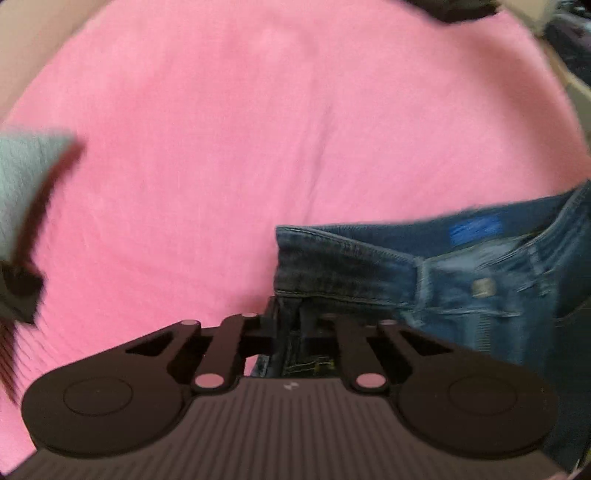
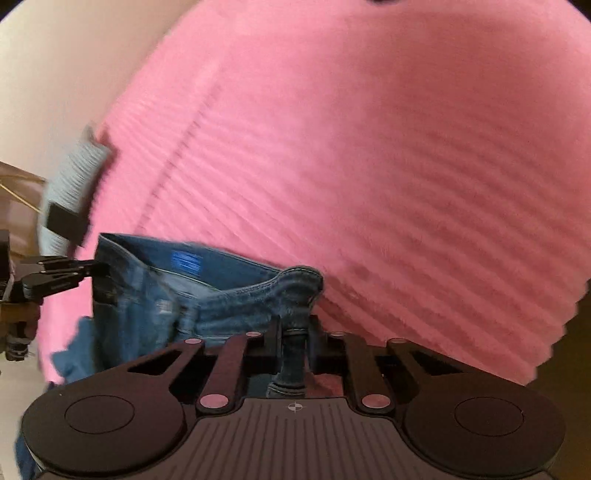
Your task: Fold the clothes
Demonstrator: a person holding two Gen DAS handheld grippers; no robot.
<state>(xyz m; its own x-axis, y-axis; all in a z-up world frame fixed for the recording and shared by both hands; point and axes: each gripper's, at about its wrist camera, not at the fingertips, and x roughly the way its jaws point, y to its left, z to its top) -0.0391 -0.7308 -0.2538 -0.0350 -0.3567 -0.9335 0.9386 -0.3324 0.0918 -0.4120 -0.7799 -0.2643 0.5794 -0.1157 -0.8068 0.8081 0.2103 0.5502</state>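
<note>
A pair of blue jeans (image 1: 461,280) lies on the pink cover, waistband open with a blue label (image 1: 474,229) inside. My left gripper (image 1: 290,317) is shut on the left end of the waistband, with denim pinched between its fingers. In the right wrist view the jeans (image 2: 229,295) stretch leftward, and my right gripper (image 2: 293,332) is shut on the bunched right end of the waistband. The left gripper (image 2: 98,269) shows there at the far end of the band. The jeans' legs are hidden below both grippers.
A pink ribbed blanket (image 1: 221,129) (image 2: 369,147) covers the whole surface. A grey-blue knitted cloth (image 1: 22,177) (image 2: 74,173) with a black tag (image 2: 66,221) lies at its left edge. A dark item (image 1: 458,9) sits at the far edge. A pale wall (image 2: 55,74) stands behind.
</note>
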